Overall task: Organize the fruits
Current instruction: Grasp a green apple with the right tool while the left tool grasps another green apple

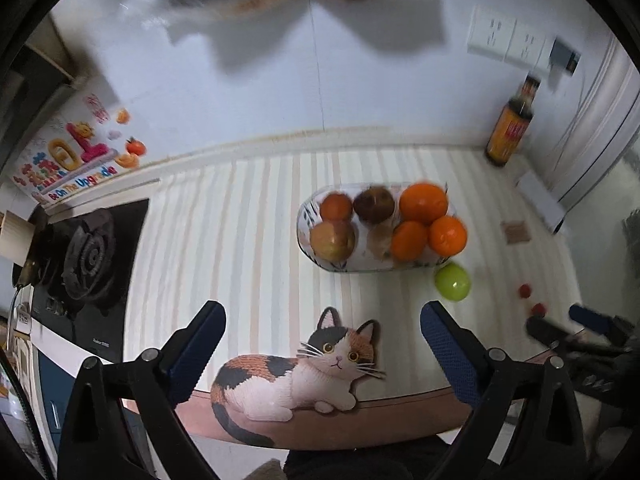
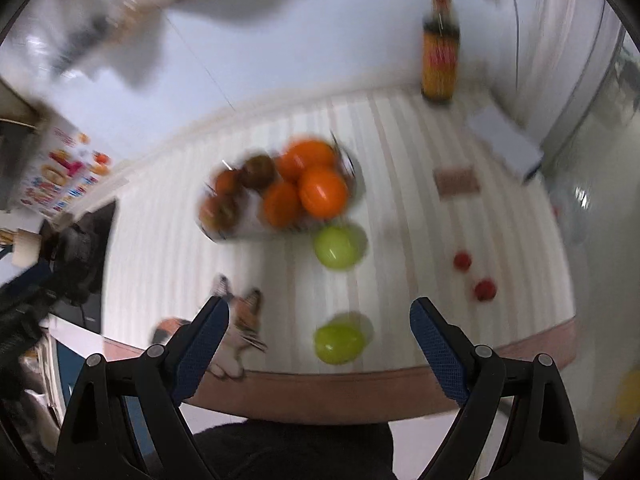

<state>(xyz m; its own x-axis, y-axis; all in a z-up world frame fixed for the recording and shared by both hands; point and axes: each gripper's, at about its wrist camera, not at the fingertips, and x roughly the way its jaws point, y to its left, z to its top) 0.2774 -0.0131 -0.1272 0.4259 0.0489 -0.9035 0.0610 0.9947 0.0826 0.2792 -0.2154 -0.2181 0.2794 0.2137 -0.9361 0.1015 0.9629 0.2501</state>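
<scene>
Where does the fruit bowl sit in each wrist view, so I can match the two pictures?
Left wrist view: the fruit bowl sits right of centre, beyond the cat picture, with a green apple at its lower right.
Right wrist view: the fruit bowl sits just left of centre, blurred, the same green apple below it.
Shared landmark: the brown bottle standing by the wall at upper right.

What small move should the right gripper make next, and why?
Probably lower the open right gripper over the near green apple at the table edge: it lies loose between the fingers, outside the fruit bowl, and nothing is held yet.
</scene>
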